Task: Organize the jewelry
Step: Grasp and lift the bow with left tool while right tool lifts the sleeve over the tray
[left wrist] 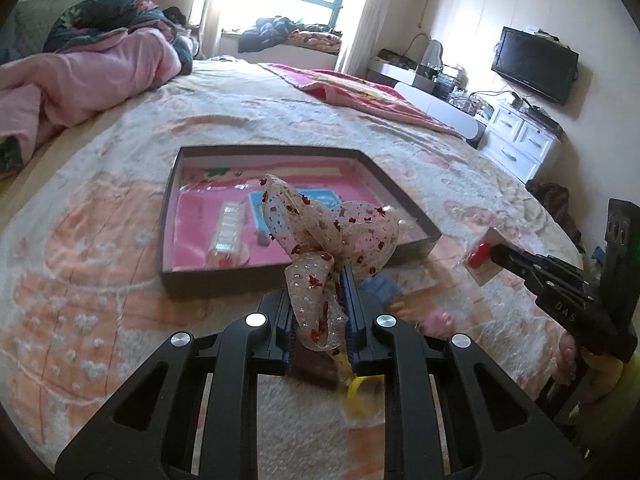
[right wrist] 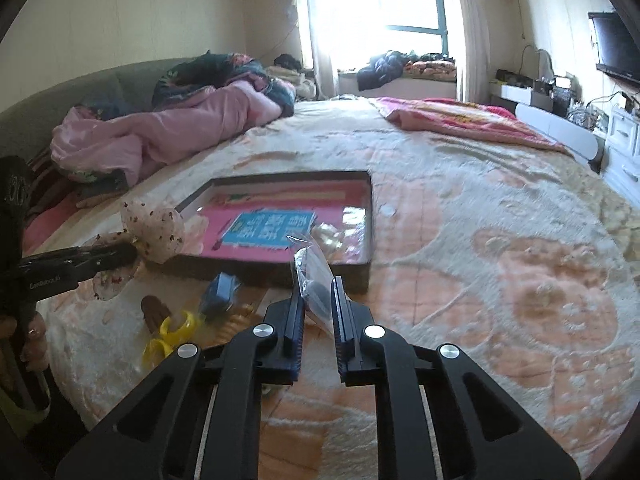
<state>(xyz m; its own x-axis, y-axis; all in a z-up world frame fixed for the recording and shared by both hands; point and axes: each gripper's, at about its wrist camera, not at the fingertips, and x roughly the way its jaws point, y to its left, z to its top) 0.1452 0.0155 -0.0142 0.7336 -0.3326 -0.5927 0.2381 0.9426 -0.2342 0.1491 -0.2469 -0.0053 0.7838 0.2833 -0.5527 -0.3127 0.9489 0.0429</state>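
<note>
A bedroom is shown, with a wide bed covered by a fleecy peach-and-cream blanket (left wrist: 120, 280) and a bright window behind. The left gripper (left wrist: 320, 280) is pressed together on the tail of a sheer bow hair ornament (left wrist: 332, 232) dotted with red, which is held up in front of the near edge of a shallow dark tray (left wrist: 224, 284). The right gripper (right wrist: 316, 292) is closed on a small clear plastic packet (right wrist: 310, 268); from the left view a red piece (left wrist: 479, 254) on a pale card is seen at its tip. Both items are held clear of the blanket, just short of the tray.

The bow is gripped only by soft, springy ribbon, so it could slip out, or its loops could snag the tray rim when lowered. The slick packet could slide or twist between the pads, and the piece inside could be dropped outside the tray.

Inside the tray a pink lining, a blue card (right wrist: 268, 230) and a clear sectioned case (left wrist: 228, 232) are seen. Beside it on the blanket lie a yellow ring-shaped item (right wrist: 172, 336), a brown clip (right wrist: 154, 312) and a blue piece (right wrist: 222, 290), not yet put away.
</note>
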